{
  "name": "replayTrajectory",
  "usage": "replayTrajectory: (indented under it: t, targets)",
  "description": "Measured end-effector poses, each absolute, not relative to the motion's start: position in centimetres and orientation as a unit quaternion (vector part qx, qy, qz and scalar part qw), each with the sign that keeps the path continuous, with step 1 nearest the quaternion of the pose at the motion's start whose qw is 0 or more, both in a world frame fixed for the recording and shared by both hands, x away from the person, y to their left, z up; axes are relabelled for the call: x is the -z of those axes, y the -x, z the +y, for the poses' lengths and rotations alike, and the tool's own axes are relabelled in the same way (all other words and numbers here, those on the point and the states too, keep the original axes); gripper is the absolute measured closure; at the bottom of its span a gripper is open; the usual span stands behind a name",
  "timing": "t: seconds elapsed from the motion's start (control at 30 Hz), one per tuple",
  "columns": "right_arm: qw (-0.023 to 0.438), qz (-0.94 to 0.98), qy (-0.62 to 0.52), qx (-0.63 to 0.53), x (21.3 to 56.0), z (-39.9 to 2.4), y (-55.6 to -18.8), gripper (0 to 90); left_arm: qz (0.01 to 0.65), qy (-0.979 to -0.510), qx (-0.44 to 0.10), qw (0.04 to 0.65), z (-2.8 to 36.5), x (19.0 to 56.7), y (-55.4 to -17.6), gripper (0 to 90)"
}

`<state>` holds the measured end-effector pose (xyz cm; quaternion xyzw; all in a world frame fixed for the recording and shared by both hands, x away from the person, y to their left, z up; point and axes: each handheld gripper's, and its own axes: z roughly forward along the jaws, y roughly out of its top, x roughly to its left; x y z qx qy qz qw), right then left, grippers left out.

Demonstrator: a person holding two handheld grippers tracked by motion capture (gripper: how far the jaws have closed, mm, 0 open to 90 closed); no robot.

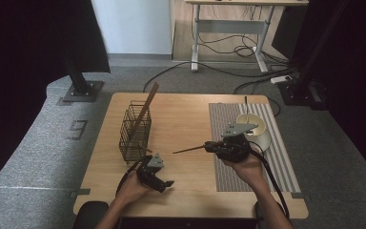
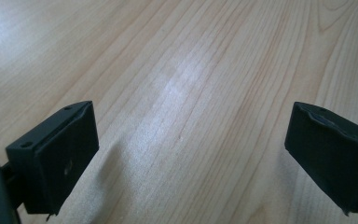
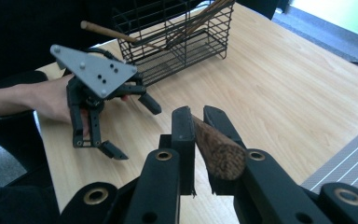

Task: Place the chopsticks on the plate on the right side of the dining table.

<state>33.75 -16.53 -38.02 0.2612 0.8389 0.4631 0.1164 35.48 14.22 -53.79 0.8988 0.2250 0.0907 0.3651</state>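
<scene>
High view: the right gripper [image 1: 208,146] is pinching a chopstick [image 1: 189,150] by its thick end, tip aiming toward the wire basket [image 1: 135,131] near the table's left edge; it is risking a swivel.
Left gripper view: jaws are standing spread over bare table [image 2: 182,70].
Right gripper view: the chopstick's end [image 3: 221,154] is sitting between pressed jaws, possibly missing the basket [image 3: 177,37].

Light wooden table [image 1: 186,124] with wire basket [image 1: 135,131] and striped grey placemat [image 1: 228,119].

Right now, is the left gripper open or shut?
Open. In the left gripper view, the left gripper has its two black jaws standing far apart over the bare wooden table, with nothing between them.
</scene>
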Motion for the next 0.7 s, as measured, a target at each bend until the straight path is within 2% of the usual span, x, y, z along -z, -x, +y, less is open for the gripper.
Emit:
replayTrajectory:
  t: [0.53, 0.57, 0.6, 0.63, 0.7]
  targets:
    - [0.082, 0.848, -0.244, -0.464, 40.4, -15.4, -31.8, 82.1, 0.205, -0.891, -0.112, 0.388, 14.2, 52.8, -34.7, 19.3]
    - [0.078, 0.849, -0.24, -0.465, 40.6, -15.1, -31.6, 82.2, 0.204, -0.891, -0.111, 0.39, 14.2, 52.7, -34.6, 24.4]
    - [0.078, 0.849, -0.24, -0.465, 40.6, -15.1, -31.6, 82.2, 0.201, -0.891, -0.109, 0.392, 14.2, 52.6, -34.6, 24.4]
    - [0.076, 0.849, -0.236, -0.466, 40.7, -14.9, -31.5, 82.1, 0.198, -0.89, -0.11, 0.395, 14.2, 52.6, -34.5, 29.9]
    - [0.07, 0.85, -0.233, -0.467, 40.9, -14.6, -31.4, 82.2, 0.193, -0.89, -0.111, 0.398, 14.1, 52.4, -34.3, 34.6]
